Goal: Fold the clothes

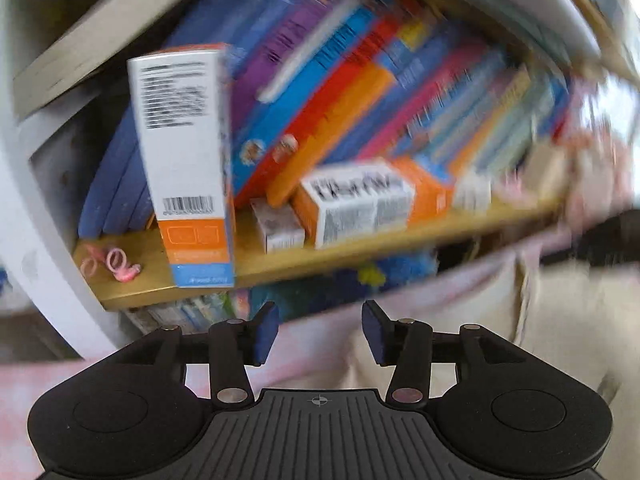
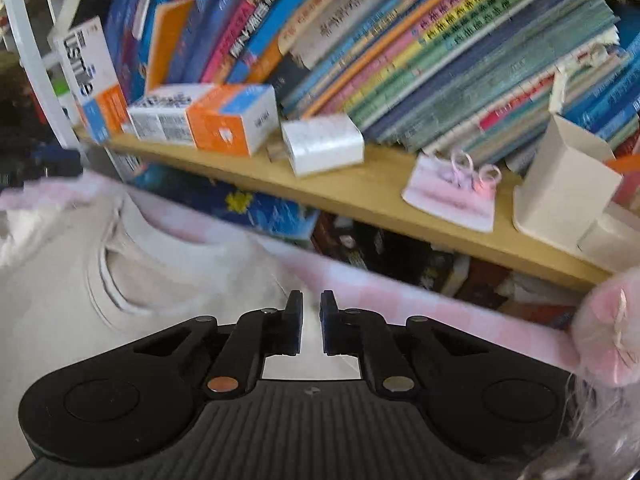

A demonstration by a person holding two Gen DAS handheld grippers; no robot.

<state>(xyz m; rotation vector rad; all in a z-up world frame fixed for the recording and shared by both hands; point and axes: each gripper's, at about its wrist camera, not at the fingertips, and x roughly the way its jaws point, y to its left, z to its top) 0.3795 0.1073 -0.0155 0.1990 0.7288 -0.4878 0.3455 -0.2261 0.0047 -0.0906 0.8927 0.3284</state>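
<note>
A cream garment (image 2: pixel 60 280) with a ribbed neckline lies on a pink checked cloth (image 2: pixel 420 300); it also shows in the left wrist view (image 1: pixel 540 320). My left gripper (image 1: pixel 320 332) is open and empty, held above the pink cloth (image 1: pixel 312 340) at the garment's left edge. My right gripper (image 2: pixel 311 322) has its jaws nearly together with a narrow gap over the garment's right part; nothing shows clearly between the pads. The left wrist view is blurred by motion.
A wooden shelf (image 2: pixel 360 196) full of leaning books (image 2: pixel 400 40) runs just behind the cloth. Orange-and-white boxes (image 1: pixel 192 160) (image 2: pixel 232 116), a white box (image 2: pixel 560 184) and small pink shoes (image 2: pixel 460 188) stand on it. A pink plush thing (image 2: pixel 608 328) is at right.
</note>
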